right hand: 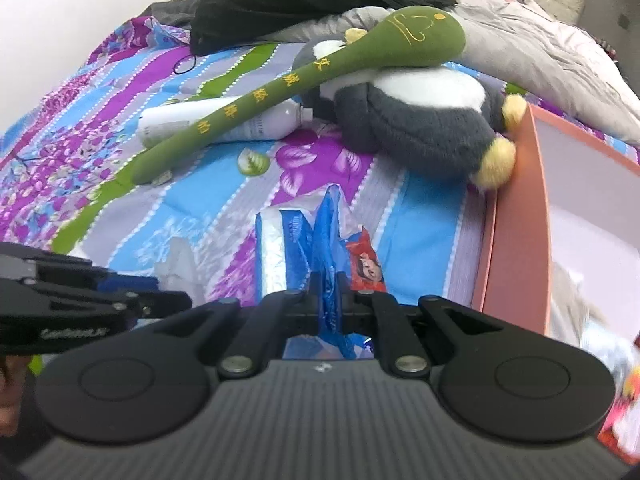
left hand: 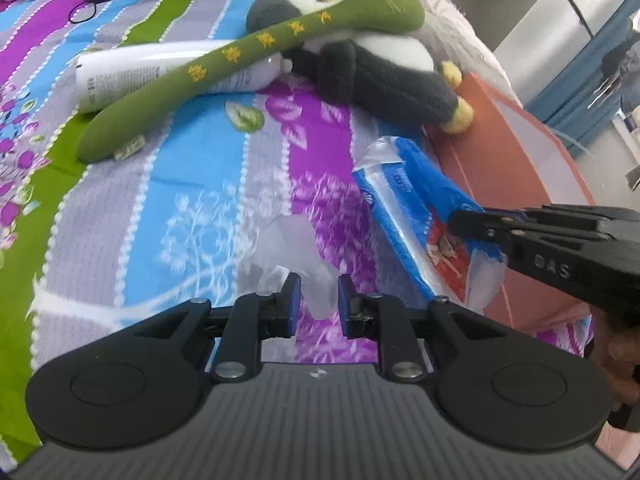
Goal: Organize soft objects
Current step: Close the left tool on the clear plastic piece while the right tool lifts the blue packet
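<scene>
Across the striped floral bed (left hand: 192,184), the big picture first: a salmon-pink box (right hand: 516,216) sits open at the right edge, white inside, and that looks like the drop point. Leaning against its near wall is the grey-and-white plush penguin (right hand: 420,120), with the long green plush spoon (right hand: 280,100) laid diagonally over it and over a white bottle (left hand: 132,76). Now the action: the right hand-held gripper (right hand: 328,284) is clamped on the blue tissue pack (right hand: 296,248), whose long axis runs straight out ahead of its fingers, and the box lies just to its right, so a short swing rightward should do it. Smaller still, the left hand-held gripper (left hand: 316,292) stands with jaws apart around a crumpled white tissue (left hand: 298,256), not yet pinching it.
</scene>
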### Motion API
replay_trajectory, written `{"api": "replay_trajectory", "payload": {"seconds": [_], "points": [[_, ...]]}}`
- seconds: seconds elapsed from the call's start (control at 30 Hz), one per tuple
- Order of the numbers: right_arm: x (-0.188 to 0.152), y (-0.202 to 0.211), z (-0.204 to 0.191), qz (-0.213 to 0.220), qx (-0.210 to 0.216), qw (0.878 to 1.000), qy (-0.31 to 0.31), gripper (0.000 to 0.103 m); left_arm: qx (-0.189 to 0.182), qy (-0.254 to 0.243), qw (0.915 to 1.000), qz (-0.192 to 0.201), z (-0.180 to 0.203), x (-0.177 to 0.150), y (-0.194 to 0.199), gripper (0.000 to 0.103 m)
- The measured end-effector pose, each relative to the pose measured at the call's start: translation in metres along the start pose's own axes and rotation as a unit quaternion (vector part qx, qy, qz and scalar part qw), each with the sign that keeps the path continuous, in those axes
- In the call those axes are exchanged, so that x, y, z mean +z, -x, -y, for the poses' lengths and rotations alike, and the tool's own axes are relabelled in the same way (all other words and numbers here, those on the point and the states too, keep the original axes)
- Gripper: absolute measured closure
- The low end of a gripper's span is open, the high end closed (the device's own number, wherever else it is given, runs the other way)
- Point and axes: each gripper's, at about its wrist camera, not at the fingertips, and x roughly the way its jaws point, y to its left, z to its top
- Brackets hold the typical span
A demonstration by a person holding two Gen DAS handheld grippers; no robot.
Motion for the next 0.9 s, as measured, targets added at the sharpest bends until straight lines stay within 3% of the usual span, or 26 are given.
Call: {"api": "replay_trajectory", "payload": {"seconds": [0.2,0.4,0.53,0.63,0.7,0.73,0.9], "points": [[-0.034,0.015,-0.01,-0.002,0.0,0.999,-0.043,0.094,0.005,-0.001,0.9997,-0.025,0.0,-0.016,0.005,0.079],[-0.058,0.027,-0.023,0.002,0.002,0.998,-0.069,0.094,0.019,0.006,0.9995,-0.025,0.0,-0.028,0.013,0.077],[-0.068,0.029,-0.025,0.01,0.021,0.995,-0.095,0.09,0.028,0.033,0.9989,-0.017,-0.004,-0.033,0.017,0.066],[-0.073,0.031,-0.021,0.011,0.03,0.993,-0.114,0.076,0.018,0.07,0.9974,-0.004,-0.01,-0.037,0.022,0.054],[-0.076,0.035,-0.018,0.023,0.039,0.992,-0.117,0.053,0.015,0.094,0.9954,0.009,-0.013,-0.04,0.026,0.053],[-0.077,0.035,-0.016,0.028,0.043,0.992,-0.117,0.049,0.016,0.103,0.9944,0.014,-0.013,-0.042,0.028,0.053],[-0.081,0.033,-0.013,0.043,0.059,0.992,-0.102,0.045,0.025,0.143,0.989,0.03,-0.014,-0.049,0.03,0.053]]}}
